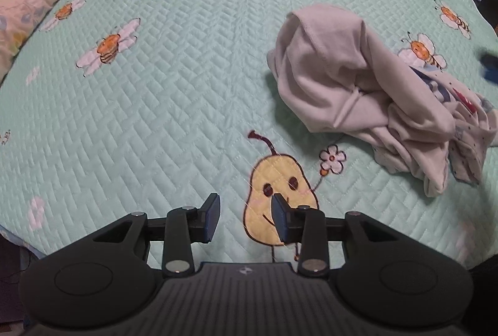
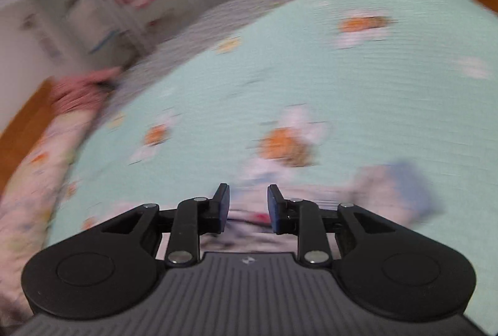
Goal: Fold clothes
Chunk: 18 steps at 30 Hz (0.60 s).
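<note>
A crumpled pale-grey garment (image 1: pixel 358 80) lies heaped at two o'clock; left gripper (image 1: pixel 246 219) and right gripper (image 2: pixel 248 208) gape, empty.

Faint stitched lettering shows on the mint quilt (image 1: pixel 174 80) in the left wrist view, one word at upper right that looks like "HONEY" and another at upper left too pale to read, while the right wrist view is too blurred for any text.
</note>
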### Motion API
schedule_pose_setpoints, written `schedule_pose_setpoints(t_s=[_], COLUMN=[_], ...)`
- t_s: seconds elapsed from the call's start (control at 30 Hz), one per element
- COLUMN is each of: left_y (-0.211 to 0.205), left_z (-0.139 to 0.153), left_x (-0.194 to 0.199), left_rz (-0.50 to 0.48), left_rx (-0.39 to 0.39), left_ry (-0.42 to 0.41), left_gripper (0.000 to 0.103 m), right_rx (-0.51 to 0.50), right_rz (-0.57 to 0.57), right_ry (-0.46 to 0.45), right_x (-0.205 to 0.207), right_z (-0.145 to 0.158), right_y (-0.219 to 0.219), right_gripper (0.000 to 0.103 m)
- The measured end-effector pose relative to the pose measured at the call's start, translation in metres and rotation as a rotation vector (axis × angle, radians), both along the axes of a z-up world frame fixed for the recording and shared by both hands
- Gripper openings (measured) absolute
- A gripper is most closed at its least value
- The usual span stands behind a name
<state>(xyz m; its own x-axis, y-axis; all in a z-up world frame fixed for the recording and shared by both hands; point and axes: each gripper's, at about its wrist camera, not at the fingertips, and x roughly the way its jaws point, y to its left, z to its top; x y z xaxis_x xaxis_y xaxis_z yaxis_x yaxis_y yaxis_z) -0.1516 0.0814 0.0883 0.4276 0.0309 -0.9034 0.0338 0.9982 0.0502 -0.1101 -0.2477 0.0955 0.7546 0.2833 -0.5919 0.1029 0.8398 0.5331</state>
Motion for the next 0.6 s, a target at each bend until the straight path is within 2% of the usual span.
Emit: schedule_pose_setpoints(t_s=[0.07,0.1,0.13,0.2,0.3,0.37,0.4,0.5,0.6], left_y=[-0.001,0.000,0.002,0.008,0.020,0.029,0.033,0.045,0.050], left_z=[-0.001,-0.001,0.000,0.001,0.004,0.005,0.005,0.004,0.005], left_x=[-0.003,-0.004,-0.005,-0.008,-0.013,-0.015,-0.015,-0.014,-0.012], left_rz=[-0.003,-0.002,0.001,0.013,0.043,0.069,0.082,0.121,0.141], left_rx=[-0.002,-0.002,-0.003,-0.003,-0.002,0.000,-0.004,-0.026,-0.053], left_ry=[0.008,0.011,0.013,0.014,0.010,0.009,0.010,0.015,0.003], left_gripper=[0.039,0.039,0.039,0.039,0.041,0.042,0.042,0.042,0.042], right_rx=[0.059,0.084,0.100,0.112,0.076,0.005,-0.038,-0.182,-0.313], right_rz=[0.114,0.151,0.175,0.213,0.271,0.319,0.349,0.496,0.675], right_ry=[-0.005,0.000,0.017,0.066,0.108,0.081,0.053,-0.096,-0.215], right_x=[0.026,0.038,0.050,0.076,0.097,0.095,0.091,0.052,-0.011], right_z=[-0.006,-0.010,-0.015,-0.027,-0.040,-0.041,-0.039,-0.020,-0.008], right_y=[0.024,0.038,0.051,0.079,0.121,0.146,0.157,0.182,0.185], right_gripper=[0.045,0.056,0.062,0.062,0.061,0.030,0.006,0.006,0.006])
